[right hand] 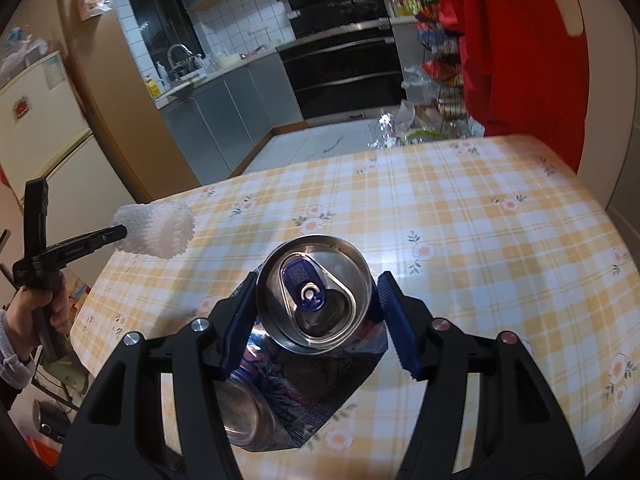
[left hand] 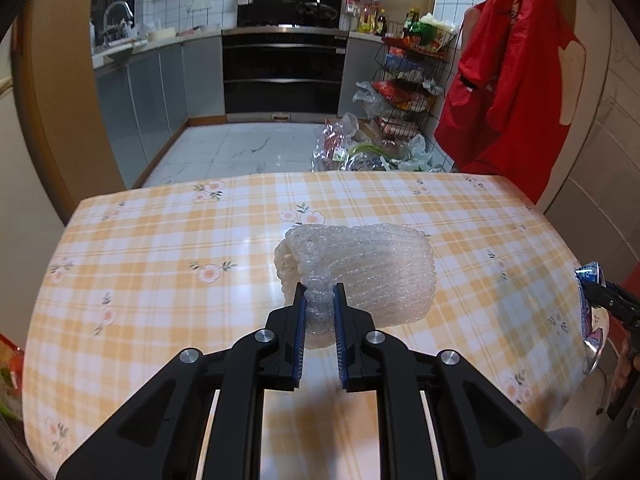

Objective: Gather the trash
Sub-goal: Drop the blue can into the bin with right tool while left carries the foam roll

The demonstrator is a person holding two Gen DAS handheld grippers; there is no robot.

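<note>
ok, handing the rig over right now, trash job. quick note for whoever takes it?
Left gripper: jaws shut on the white foam net sleeve, held clear above the yellow checked tablecloth.
Right gripper: jaws clamped on the crushed blue and silver drink can, also lifted.
Done: both pieces picked up.
Left: drop both in a bin; none is in view. No other trash shows on the table.

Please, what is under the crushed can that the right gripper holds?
Under the crushed can, held by the right gripper, only the checked tablecloth shows, with the can's reflection. The cloth directly beneath the can is covered.
</note>
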